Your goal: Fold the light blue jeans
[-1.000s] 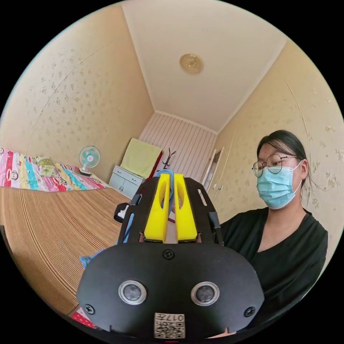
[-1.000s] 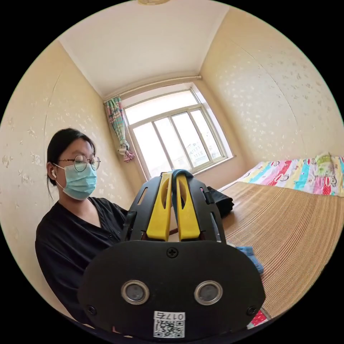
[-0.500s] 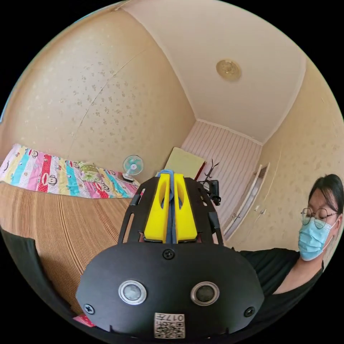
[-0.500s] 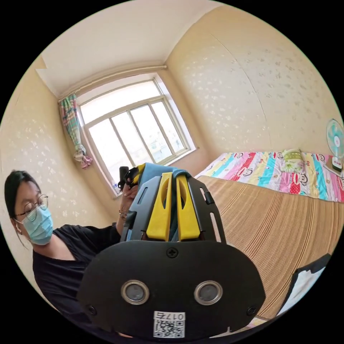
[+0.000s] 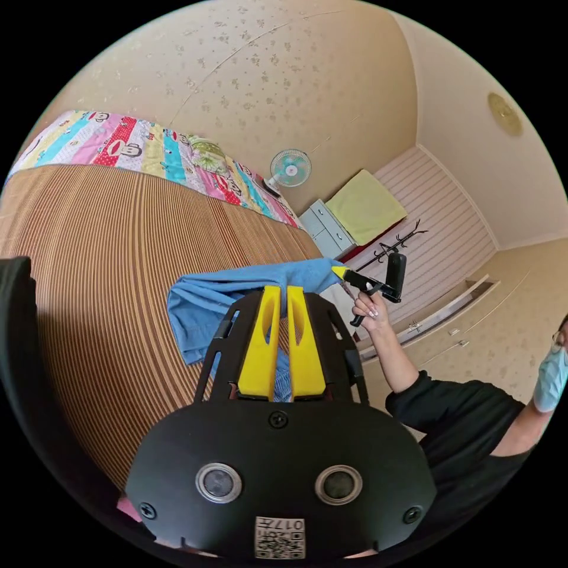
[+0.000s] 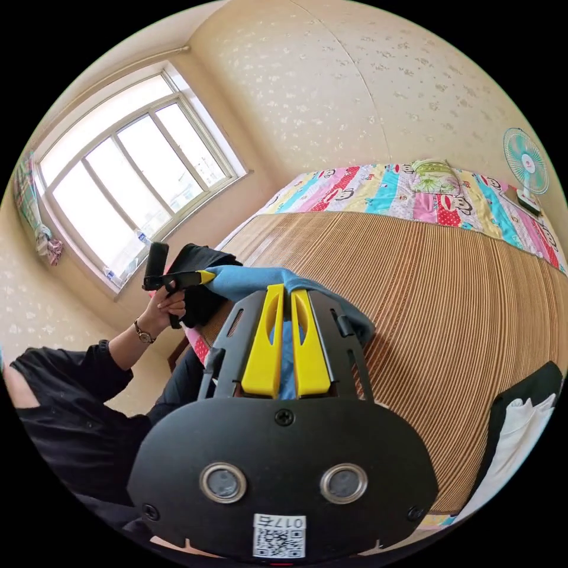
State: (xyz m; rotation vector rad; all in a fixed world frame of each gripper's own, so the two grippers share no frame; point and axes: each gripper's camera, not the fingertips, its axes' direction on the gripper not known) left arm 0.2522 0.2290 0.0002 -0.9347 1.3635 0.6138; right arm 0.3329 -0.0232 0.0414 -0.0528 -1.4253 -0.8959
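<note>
- Left gripper (image 5: 282,296) had its jaws clamped on the light blue jeans (image 5: 236,290).
- Right gripper (image 6: 284,294) pinched them too, stretched above the bed (image 6: 461,296).

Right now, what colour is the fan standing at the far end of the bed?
The fan has teal blades in a white cage, clearest in the right gripper view.

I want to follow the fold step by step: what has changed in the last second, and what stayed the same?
Both cameras swung from the person toward the bed mat. The jeans now show stretched between the left gripper and right gripper. Both stayed shut on the denim.
</note>
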